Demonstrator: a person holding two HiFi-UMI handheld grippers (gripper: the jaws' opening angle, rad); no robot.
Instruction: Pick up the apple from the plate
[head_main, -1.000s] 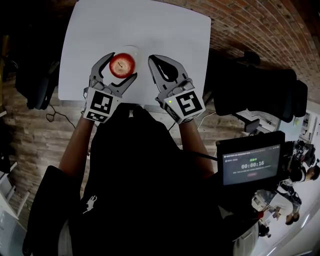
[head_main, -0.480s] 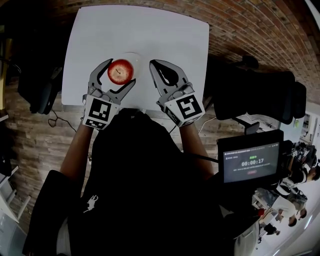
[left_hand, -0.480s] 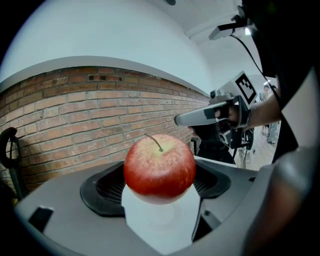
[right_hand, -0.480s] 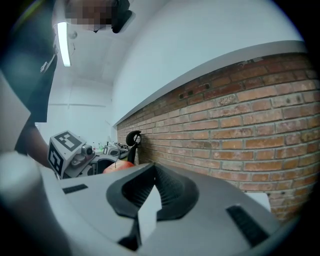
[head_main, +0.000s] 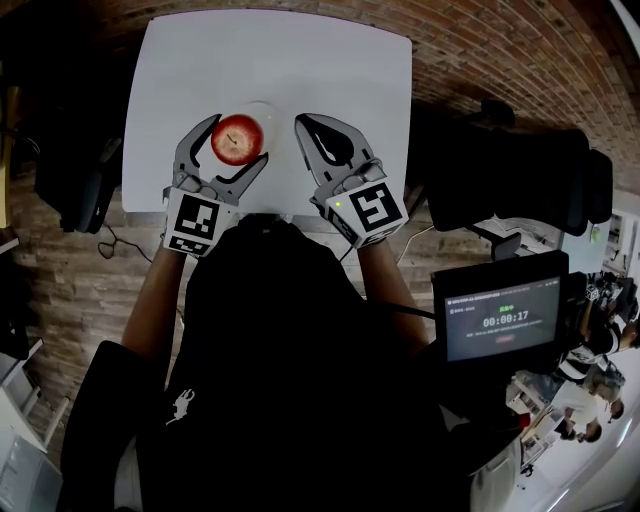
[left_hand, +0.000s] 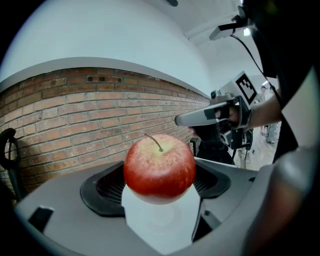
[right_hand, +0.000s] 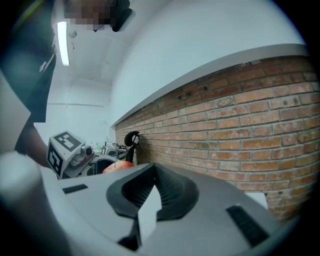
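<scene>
A red apple (head_main: 238, 138) with a short stem sits between the two fingers of my left gripper (head_main: 236, 140), whose pads press its sides. In the left gripper view the apple (left_hand: 159, 167) fills the gap between the dark pads, just over the white plate (left_hand: 160, 220). The plate's rim (head_main: 262, 106) peeks out behind the apple in the head view. My right gripper (head_main: 303, 124) hovers to the right of the plate, shut and empty. Its own view shows the apple (right_hand: 119, 167) and the left gripper (right_hand: 75, 155) far off to the left.
The white table (head_main: 330, 70) ends just in front of both grippers. A brick floor surrounds it. A dark chair (head_main: 520, 185) stands to the right and a dark bag (head_main: 75, 185) to the left. A timer screen (head_main: 500, 320) sits at the lower right.
The apple stays between the left fingers throughout. Both grippers have shifted only slightly toward the table's left side, and the right one remains shut.
</scene>
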